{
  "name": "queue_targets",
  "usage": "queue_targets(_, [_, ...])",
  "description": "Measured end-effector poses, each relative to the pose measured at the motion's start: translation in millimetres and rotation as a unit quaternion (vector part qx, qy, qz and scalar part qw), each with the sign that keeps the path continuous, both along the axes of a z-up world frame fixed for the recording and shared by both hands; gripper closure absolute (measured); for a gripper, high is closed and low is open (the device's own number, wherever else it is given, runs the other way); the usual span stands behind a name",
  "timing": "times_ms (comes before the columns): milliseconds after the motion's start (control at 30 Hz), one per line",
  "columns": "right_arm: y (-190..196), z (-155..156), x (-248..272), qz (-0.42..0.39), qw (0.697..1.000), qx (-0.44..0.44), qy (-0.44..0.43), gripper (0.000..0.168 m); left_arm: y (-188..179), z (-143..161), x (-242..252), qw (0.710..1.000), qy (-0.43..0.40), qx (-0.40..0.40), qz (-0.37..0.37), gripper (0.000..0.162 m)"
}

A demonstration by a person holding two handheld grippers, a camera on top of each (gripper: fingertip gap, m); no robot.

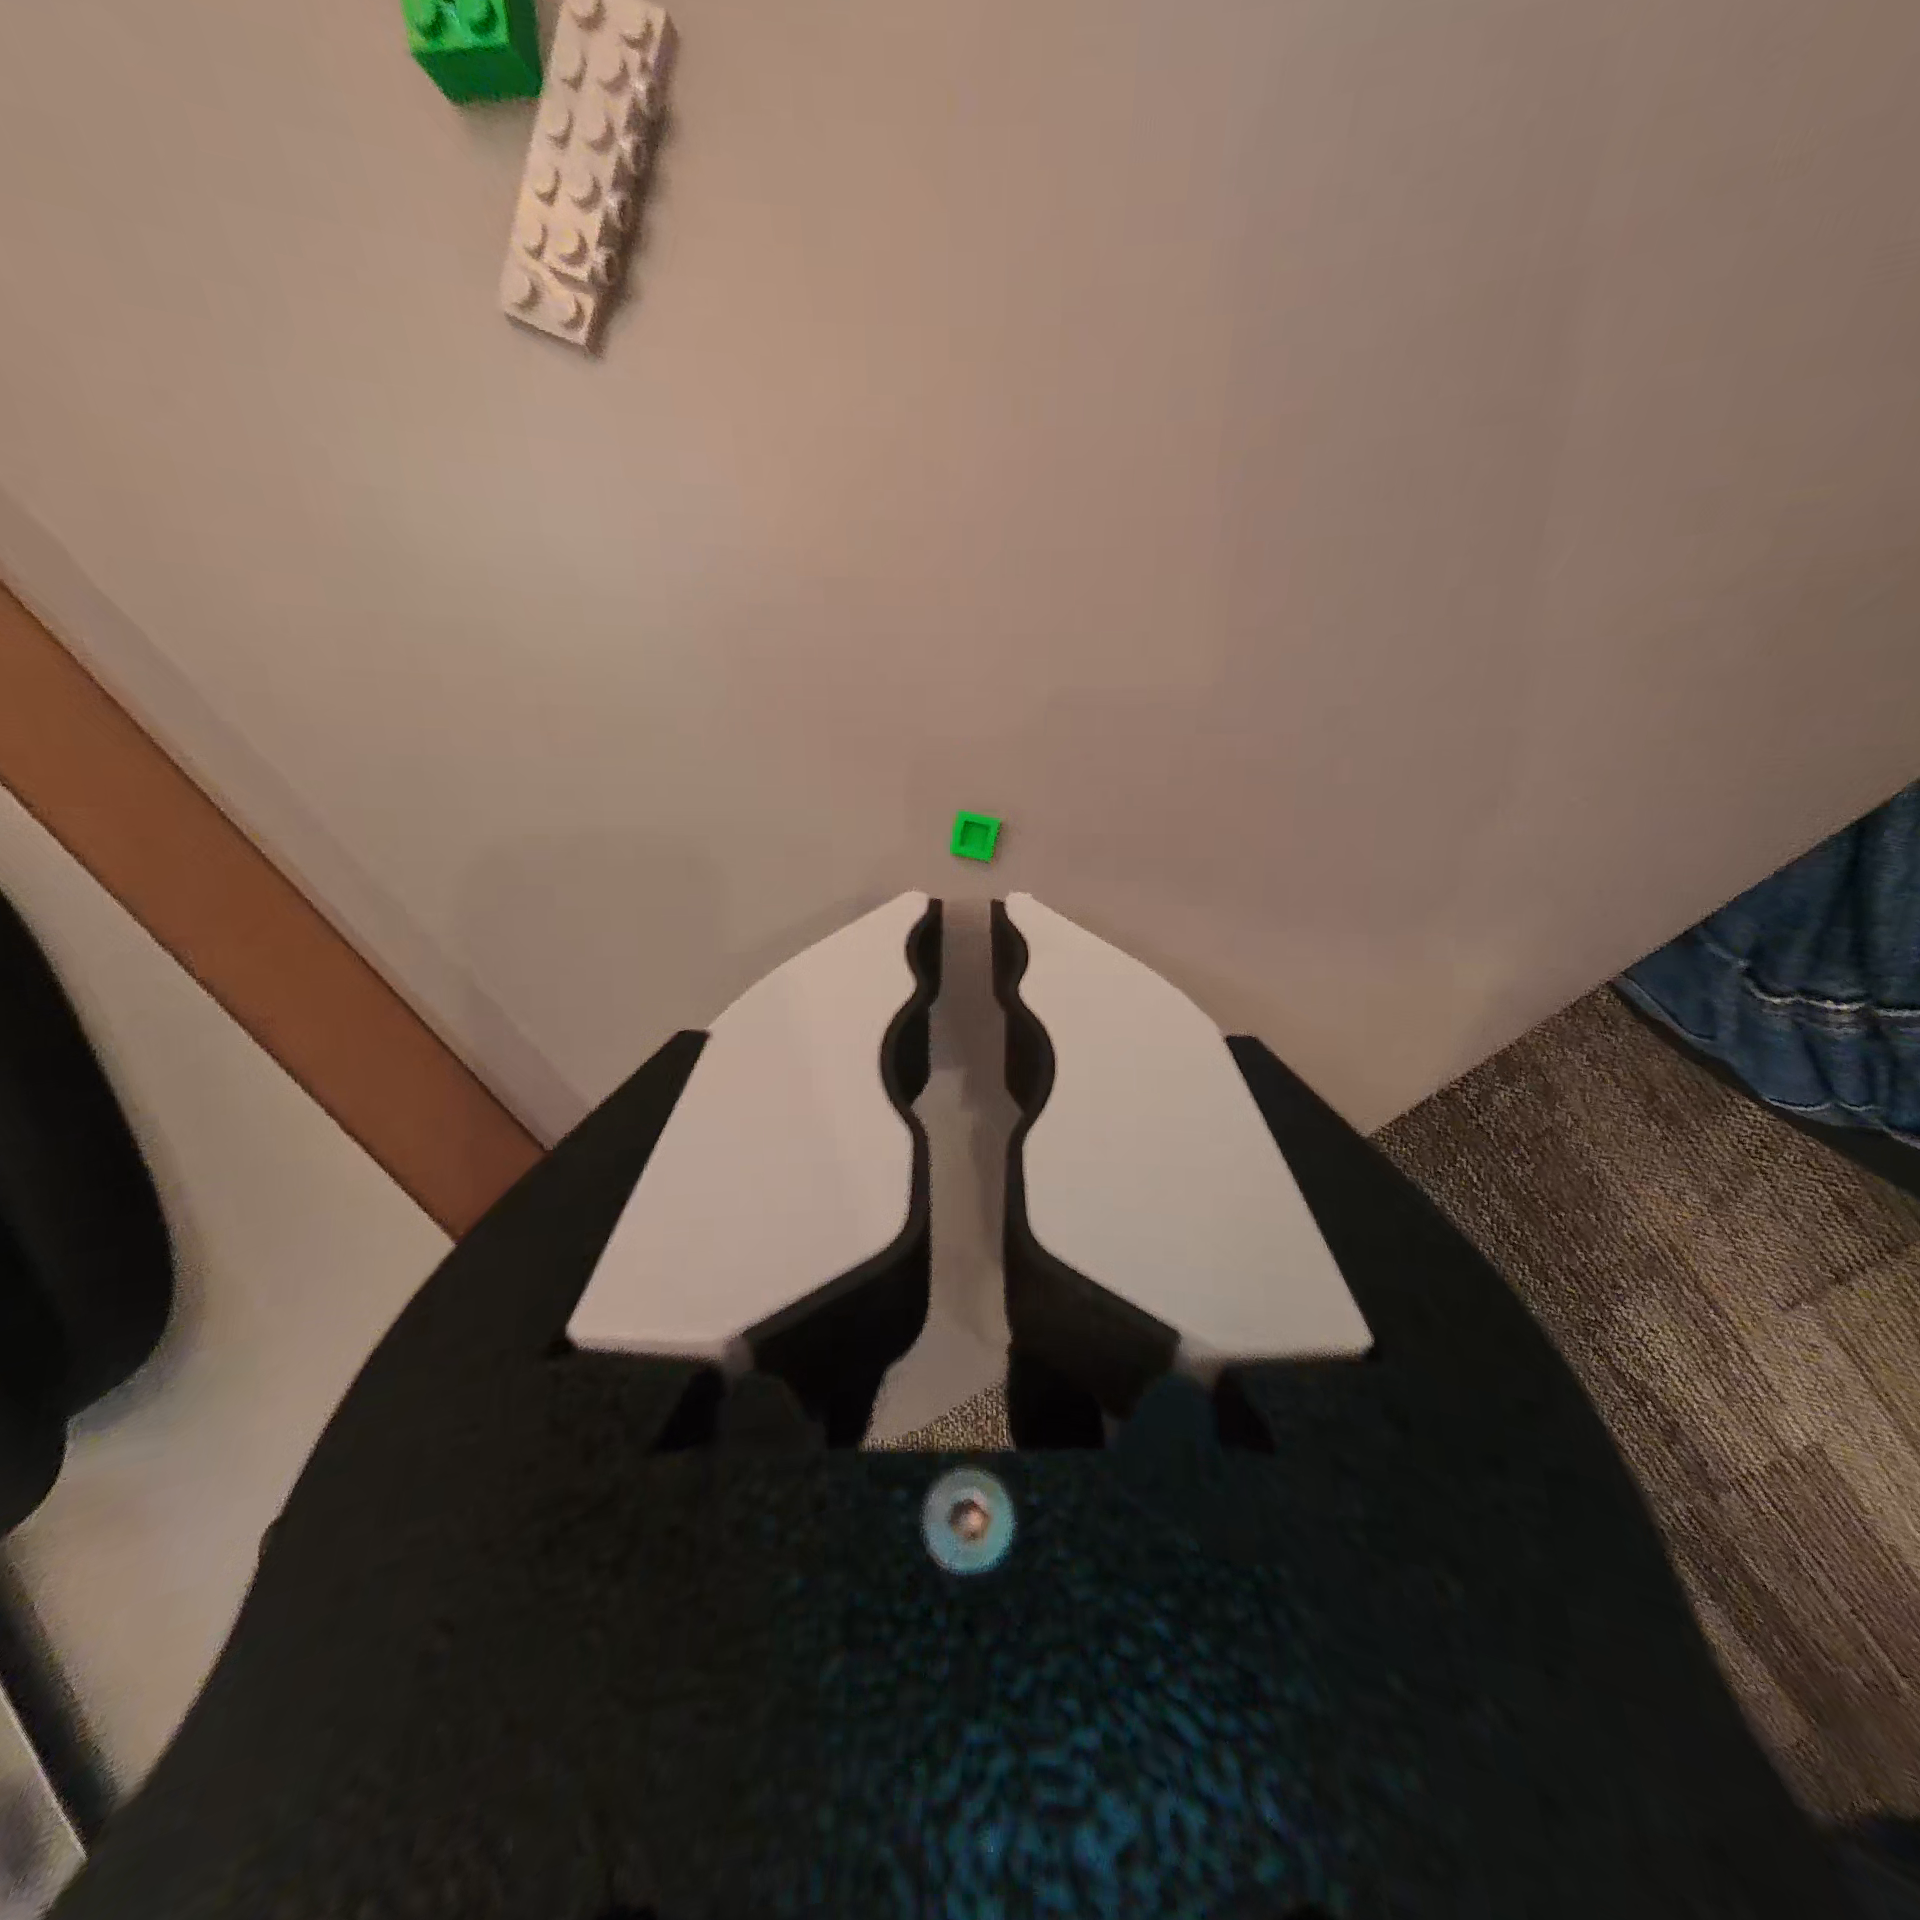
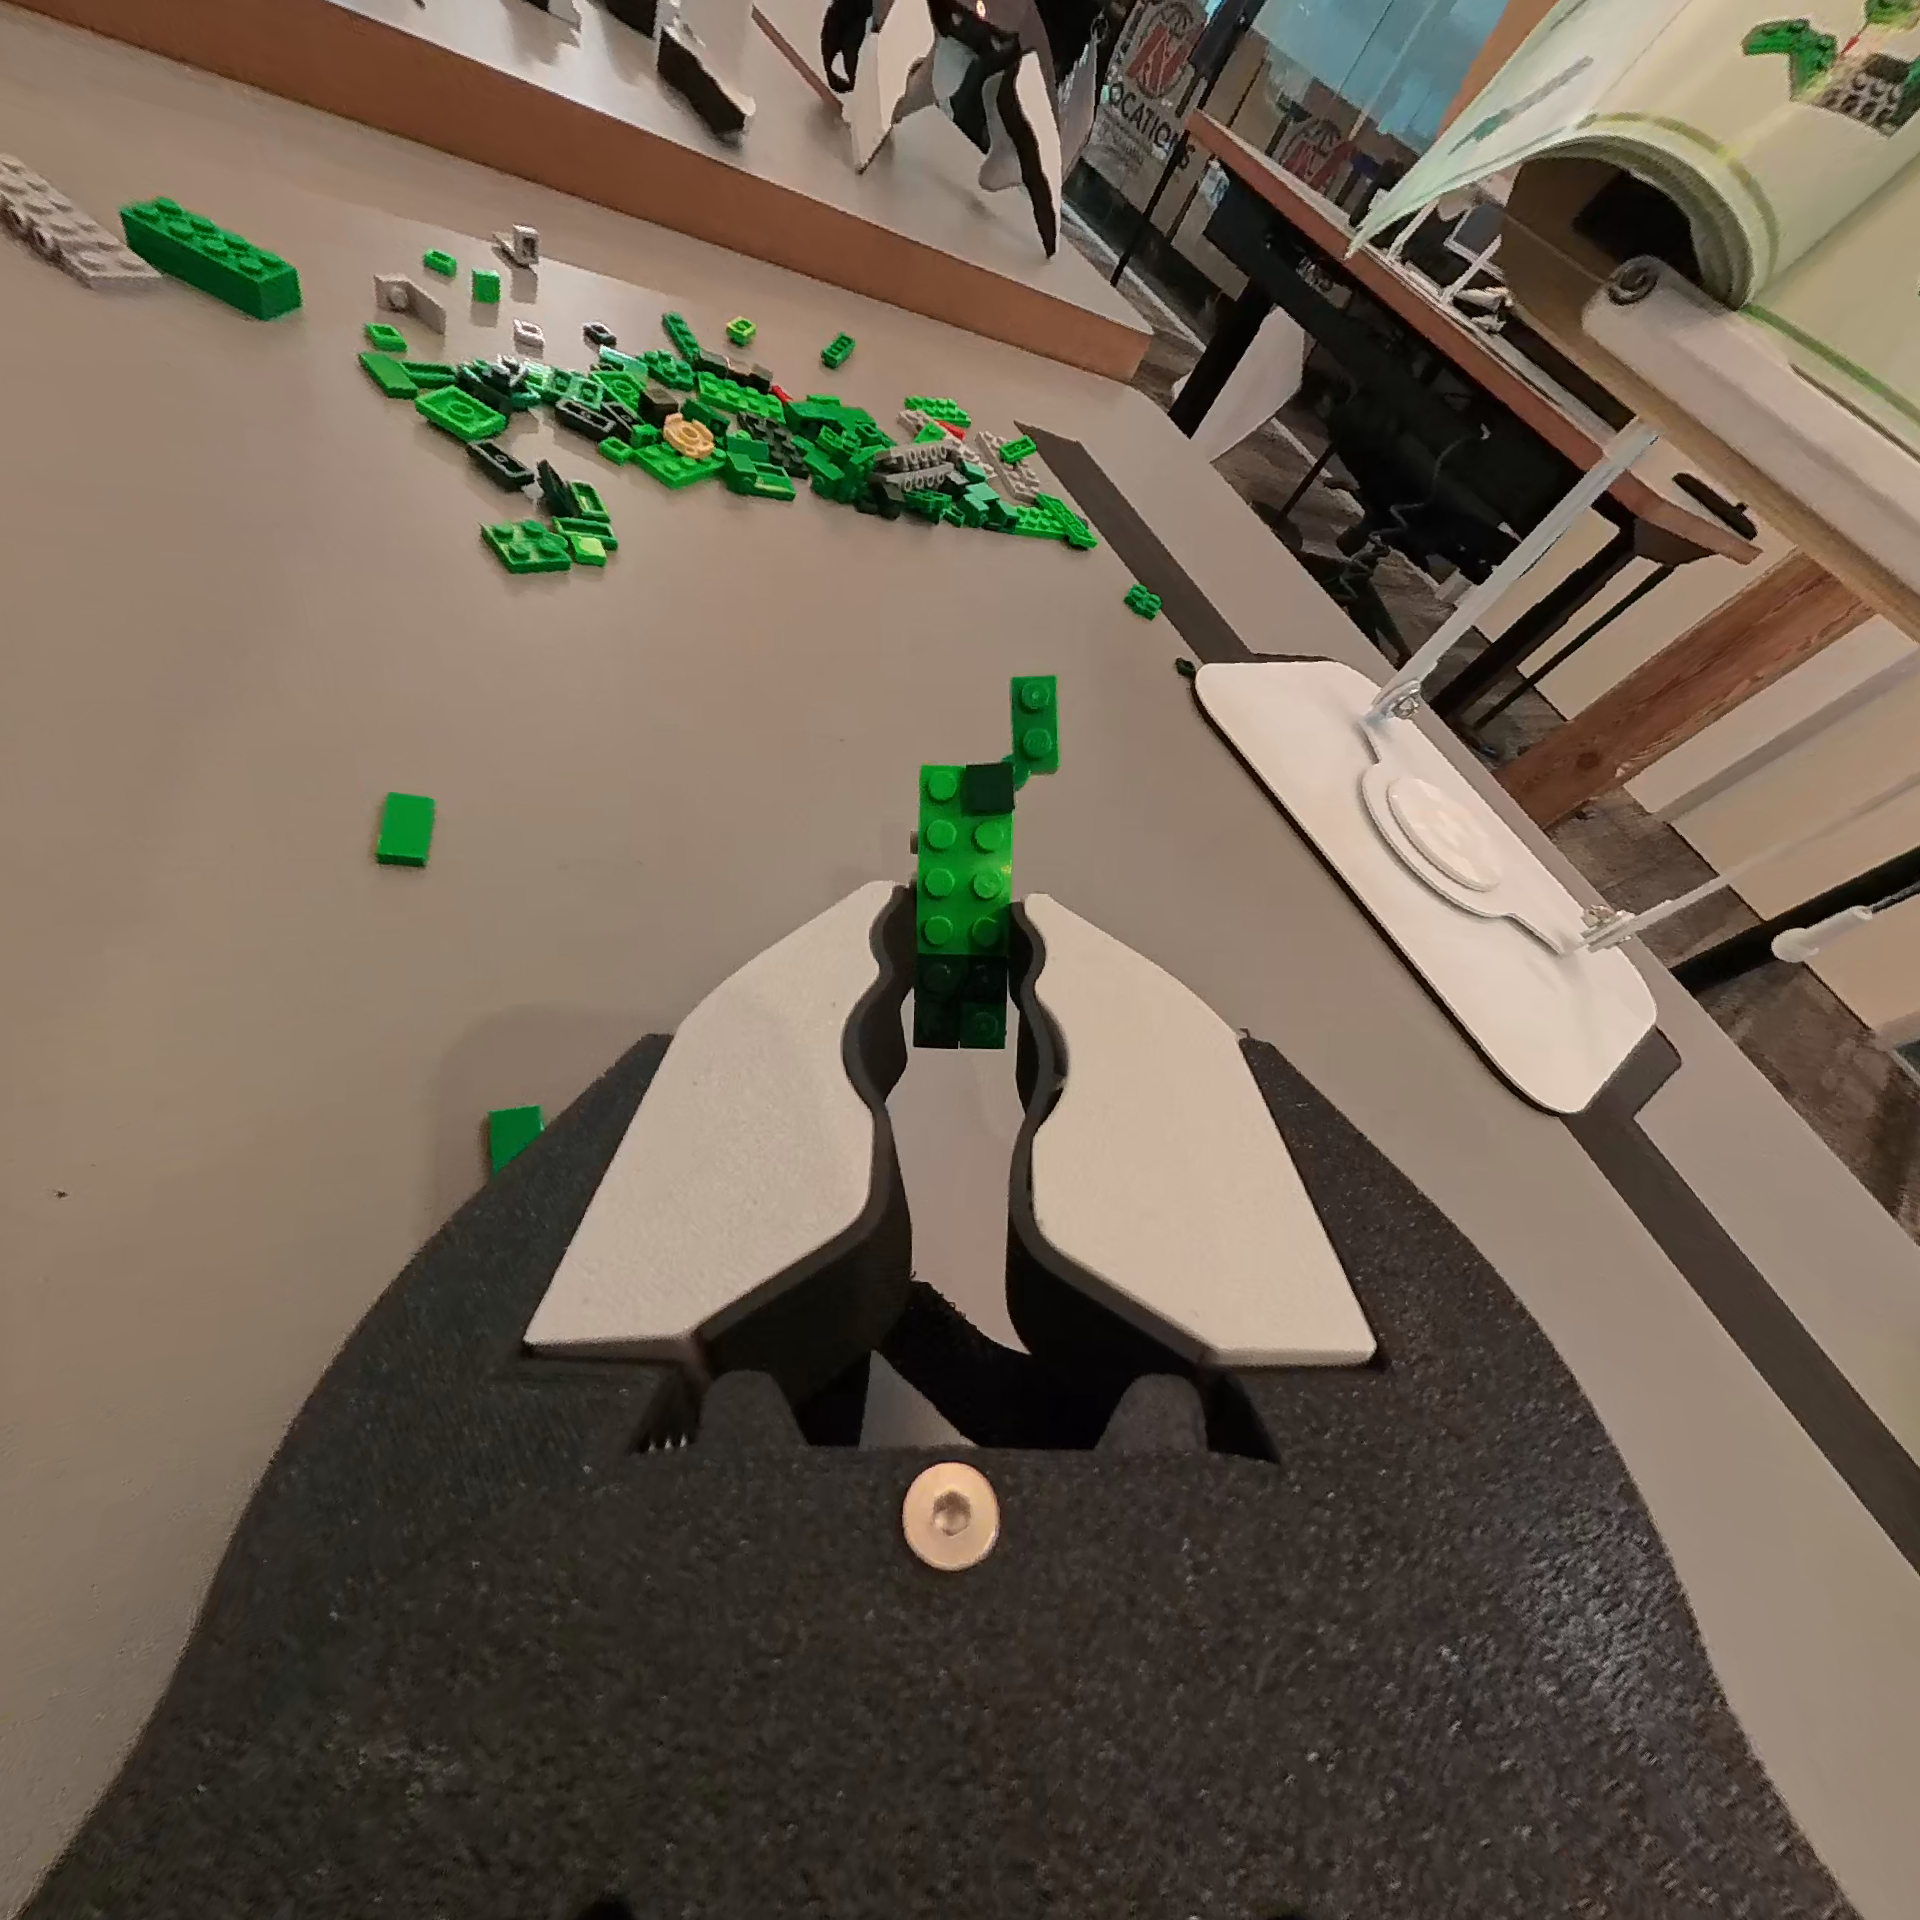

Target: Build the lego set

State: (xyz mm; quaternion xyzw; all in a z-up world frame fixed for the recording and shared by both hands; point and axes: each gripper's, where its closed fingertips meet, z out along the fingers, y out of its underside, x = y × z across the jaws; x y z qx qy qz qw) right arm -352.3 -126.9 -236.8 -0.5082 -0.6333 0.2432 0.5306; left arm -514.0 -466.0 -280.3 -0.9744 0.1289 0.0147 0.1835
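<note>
Your right tool (image 2: 964, 914) clamps a green stud-topped lego assembly (image 2: 966, 883) at frame centre, one dark tile near its far end. Your left tool (image 1: 966, 902), fingers narrowly parted and holding nothing, hovers just short of a tiny green square piece (image 1: 976, 836) on the counter (image 1: 1143, 468).

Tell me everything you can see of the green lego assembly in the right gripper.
The green lego assembly is a narrow two-stud-wide stack of glossy plastic: bright green studded plates, dark green bricks at its near end, one dark smooth tile near the far end, and a small bright green plate stepping off at the far right. The right gripper fingers clamp its sides, holding it above the grey table.
</note>
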Motion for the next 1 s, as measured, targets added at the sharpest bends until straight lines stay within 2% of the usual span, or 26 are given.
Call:
queue_targets(200, [0,0,0,0.001,1.0,0.002,-0.002,0.152,3,-4,4,1.0,-0.009,-0.007,-0.007,0.162])
queue_targets(633, [-1,-2,-1,0.003,1.0,0.005,-0.006,0.152,10,-8,3,0.999,-0.009,-0.023,-0.038,0.162])
queue_targets(1000, [-2,-3,-1,0.004,1.0,0.011,-0.01,0.152,32,-7,10,0.998,-0.013,0.003,-0.068,0.162])
